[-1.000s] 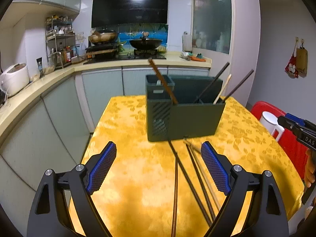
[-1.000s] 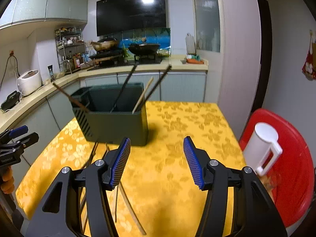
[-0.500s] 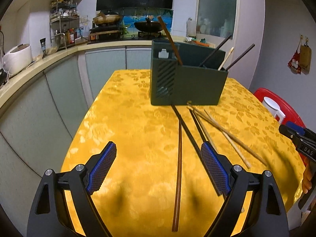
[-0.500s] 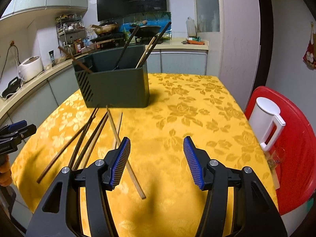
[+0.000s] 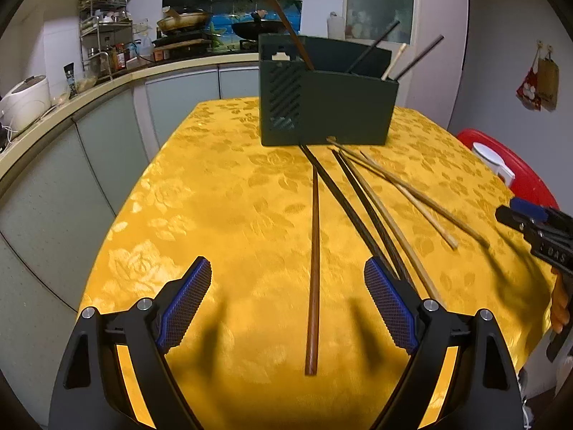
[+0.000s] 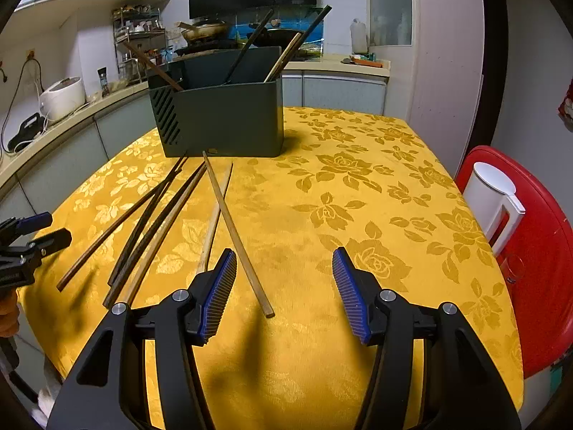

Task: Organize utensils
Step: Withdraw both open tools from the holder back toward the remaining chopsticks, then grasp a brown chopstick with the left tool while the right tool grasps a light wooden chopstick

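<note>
Two pairs of tongs hang over one big desk point(image 5: 222, 215) with a yellow flowery cloth. It fills the middle of both views.

Next in size is the dark green box point(image 5: 327, 107) for utensils. It stands upright at the far end of the desk, in the upper middle of both views. Four chopsticks stick up out of it and lean to the sides. One brown one point(image 5: 286, 27) leans toward the upper left in the left wrist view.

At the right edge of the right wrist view there is a red chair point(image 6: 530, 251) with a white jug point(image 6: 492, 197) on it.

The left tongs point(image 5: 286, 297) sit at the bottom of the left wrist view. Their blue pads are spread wide apart and pinch nothing. The right tongs point(image 6: 284, 294) sit at the bottom of the right wrist view. Their pads are also spread, but less wide, and they pinch nothing.

Several loose chopsticks lie flat on the cloth in front of the box. A long brown chopstick point(image 5: 314, 268) lies in the middle of the left wrist view, with its near end between the left pads and below them. A pale wooden chopstick point(image 6: 236, 233) lies slanted in the right wrist view. Its near end is between the right pads. Dark chopsticks point(image 6: 154, 222) lie in a bunch to the left of it, some crossing.
</note>
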{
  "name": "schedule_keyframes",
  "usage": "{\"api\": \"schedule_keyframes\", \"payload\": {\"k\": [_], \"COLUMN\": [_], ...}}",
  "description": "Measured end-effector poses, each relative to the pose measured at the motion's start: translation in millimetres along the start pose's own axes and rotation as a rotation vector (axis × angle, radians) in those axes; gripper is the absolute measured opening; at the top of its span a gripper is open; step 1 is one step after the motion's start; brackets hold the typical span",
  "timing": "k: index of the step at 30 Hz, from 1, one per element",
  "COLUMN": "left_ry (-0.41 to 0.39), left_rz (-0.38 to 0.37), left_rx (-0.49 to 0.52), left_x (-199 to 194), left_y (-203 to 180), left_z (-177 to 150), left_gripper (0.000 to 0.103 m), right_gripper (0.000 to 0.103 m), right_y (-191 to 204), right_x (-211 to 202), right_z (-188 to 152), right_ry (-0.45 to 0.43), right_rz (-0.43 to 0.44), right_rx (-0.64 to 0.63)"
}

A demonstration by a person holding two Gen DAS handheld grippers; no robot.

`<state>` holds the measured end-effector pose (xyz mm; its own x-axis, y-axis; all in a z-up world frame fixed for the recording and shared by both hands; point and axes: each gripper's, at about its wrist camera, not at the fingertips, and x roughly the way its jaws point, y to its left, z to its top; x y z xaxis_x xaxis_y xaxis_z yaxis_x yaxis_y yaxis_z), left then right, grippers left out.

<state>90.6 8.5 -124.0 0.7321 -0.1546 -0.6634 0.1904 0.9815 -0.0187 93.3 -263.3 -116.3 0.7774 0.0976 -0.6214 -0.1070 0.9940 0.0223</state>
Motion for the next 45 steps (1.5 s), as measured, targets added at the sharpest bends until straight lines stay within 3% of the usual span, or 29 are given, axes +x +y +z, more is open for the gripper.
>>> {"api": "schedule_keyframes", "payload": {"k": [11,23,33,41,45], "left_ry": [0.046,0.057,0.063,0.046,0.036], "left_rz": [-0.048,-0.066,-0.066,-0.062,-0.036], "left_rx": [0.016,0.026,0.021,0.056,0.066], "left_x": [1,-1,4,0,-1], "left_y": [-6,-9,-7,-16,-17], "left_z": [-27,-30,-32,-37,-39], "left_gripper": [0.084,0.075,0.055,0.049,0.037], "right_gripper": [0.054,0.053,0.034,0.031,0.024], "right_y": [-2,10,12,11,12], "right_x": [12,28,29,29,28], "right_z": [-9,-20,-21,-22,-23], "right_ry": [0.040,0.098,0.100,0.094,0.092], "right_rz": [0.046,0.068,0.112,0.121,0.129], "right_rx": [-0.034,-0.119,-0.114,-0.109,-0.108]}}
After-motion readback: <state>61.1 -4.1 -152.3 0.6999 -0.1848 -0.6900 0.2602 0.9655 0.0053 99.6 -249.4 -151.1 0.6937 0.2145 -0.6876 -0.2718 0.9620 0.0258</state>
